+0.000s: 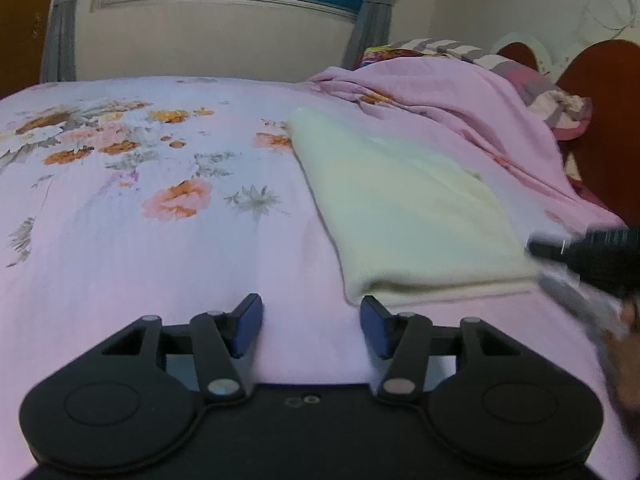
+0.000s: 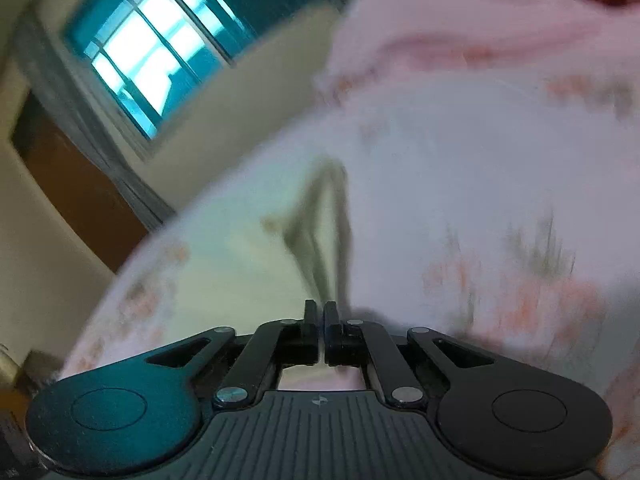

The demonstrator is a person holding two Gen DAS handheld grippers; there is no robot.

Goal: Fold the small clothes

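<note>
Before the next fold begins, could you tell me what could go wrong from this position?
1. The right gripper is shut at the edge of the cream cloth, but blur hides how much fabric it holds; a thin pinch could slip.
2. The left gripper is open beside the near corner, so a one-sided pull could skew the fold.

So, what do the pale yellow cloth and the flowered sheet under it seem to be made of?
Pale yellow cloth: probably a soft, thick fabric such as fleece or terry; matte, with a fuzzy look and a plump rounded fold at its near edge. Flowered sheet: likely thin woven cotton or a blend; smooth, flat, printed with flowers, with fine stripes in the weave. Blur leaves both uncertain.
</note>
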